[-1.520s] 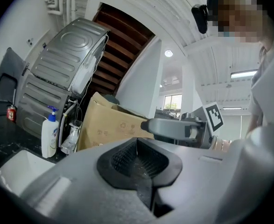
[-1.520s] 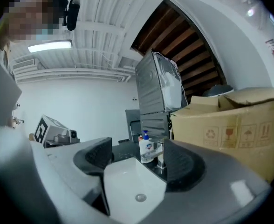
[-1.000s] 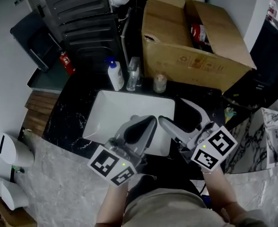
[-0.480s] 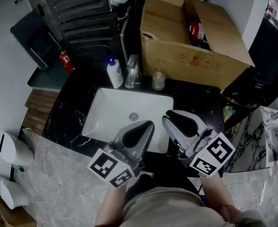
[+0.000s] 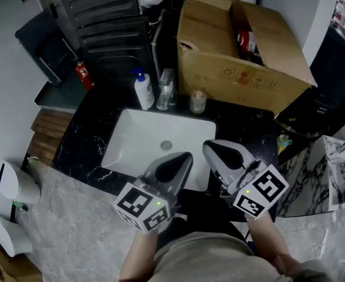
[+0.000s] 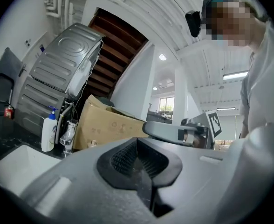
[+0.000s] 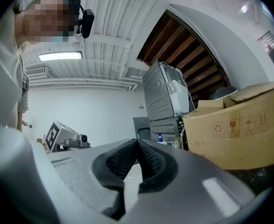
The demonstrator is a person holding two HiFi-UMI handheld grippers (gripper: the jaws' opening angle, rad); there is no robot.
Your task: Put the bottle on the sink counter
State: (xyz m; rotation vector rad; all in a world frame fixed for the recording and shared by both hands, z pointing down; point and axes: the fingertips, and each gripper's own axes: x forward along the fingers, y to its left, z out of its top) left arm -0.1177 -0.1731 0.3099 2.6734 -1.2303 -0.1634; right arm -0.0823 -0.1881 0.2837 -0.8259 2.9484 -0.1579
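**A:** What's the room like?

**B:** A black marble sink counter [image 5: 83, 138] holds a white rectangular basin [image 5: 131, 138] with a round metal drain [image 5: 166, 145]. At its back right corner stands a big open brown cardboard box [image 5: 231, 69]. A grey ribbed metal appliance [image 5: 111, 34] rises behind the back left, with a small red extinguisher [image 5: 83, 77] beside it.

**A:** And the bottle?

**B:** The white pump bottle with a blue top [image 5: 143, 91] stands upright on the counter's back edge, just behind the basin. A clear container [image 5: 165, 93] is just beside it, and a small pale jar [image 5: 198, 101] stands nearer the box.

**A:** The grippers?

**B:** Both are over the basin's near edge, well apart from the bottle. The left gripper [image 5: 185, 156] has its jaws pressed together, with nothing in them. The right gripper [image 5: 210, 146] has just been closing, and its pads now meet on nothing.

**A:** Any change from a second ago?

**B:** Then the right jaws stood wide apart and the left gripper covered the drain. Now the drain shows, and both grippers sit closer to the person.
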